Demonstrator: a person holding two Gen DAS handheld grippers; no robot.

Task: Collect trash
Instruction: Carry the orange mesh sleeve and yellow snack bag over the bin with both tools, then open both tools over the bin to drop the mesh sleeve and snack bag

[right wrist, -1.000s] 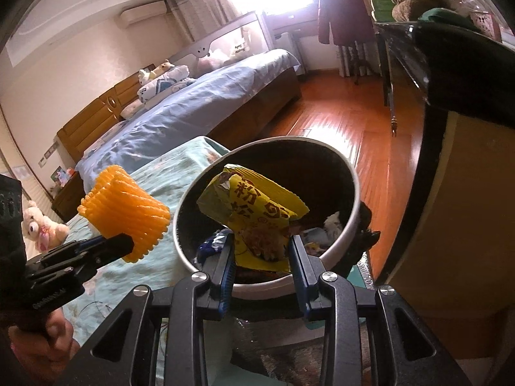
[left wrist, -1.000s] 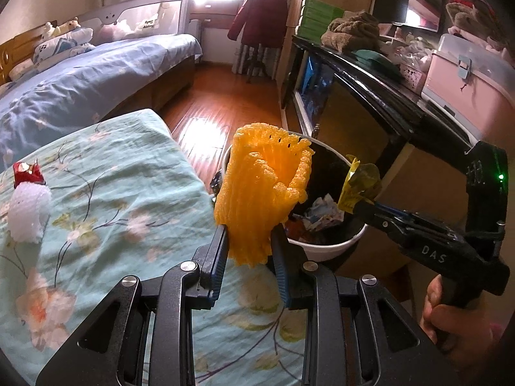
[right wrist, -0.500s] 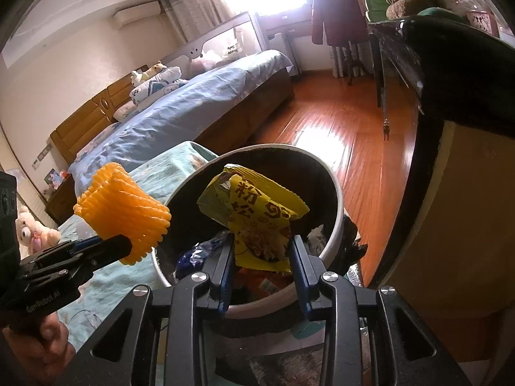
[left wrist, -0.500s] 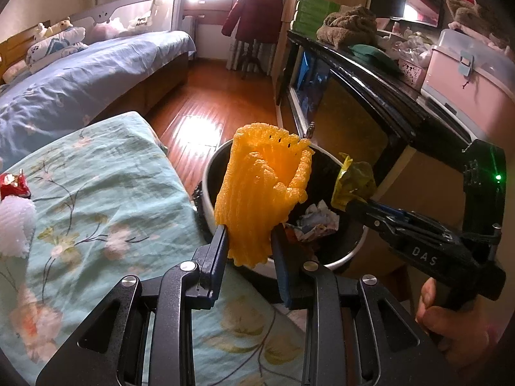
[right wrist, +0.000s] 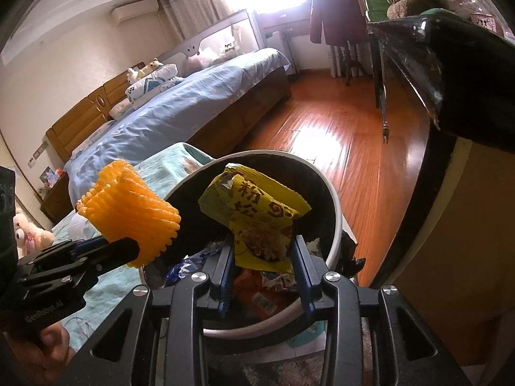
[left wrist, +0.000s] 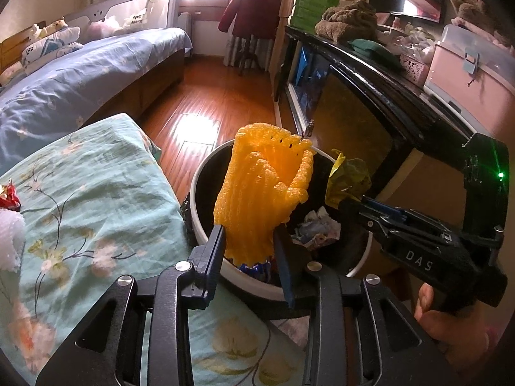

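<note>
Change: both grippers have moved over the trash bin since a moment ago, and the bin now sits more under them in both views
Left gripper (left wrist: 249,247): low middle of the left wrist view, its jaws have just been opening a little, with the orange foam net between them
Orange foam net (left wrist: 262,193): stands up in the middle of the frame, right over the near rim of the bin; the jaws are narrow and look like they touch its bottom end, so it is not dropped yet
Right gripper (right wrist: 262,257): low middle of the right wrist view, its jaws have also just been opening a little
Yellow snack wrapper (right wrist: 257,222): crumpled, between the right jaws, over the open mouth of the bin; the jaws are narrow and the wrapper has not fallen
Trash bin (left wrist: 199,193): round, white rim, dark inside, on the floor just beside the flowery green cover (left wrist: 90,193); there is already paper and other trash at the bottom
What it means: both bits of trash hang above the bin, so this looks like the letting-go step; if the jaws open more, both should fall in
Watch out: the foam net is near the rim, so it might tip onto the cover
Left over: a small red wrapper (left wrist: 8,194) and something white lie at the left edge of the left wrist view, on the cover, well apart from the bin
</note>
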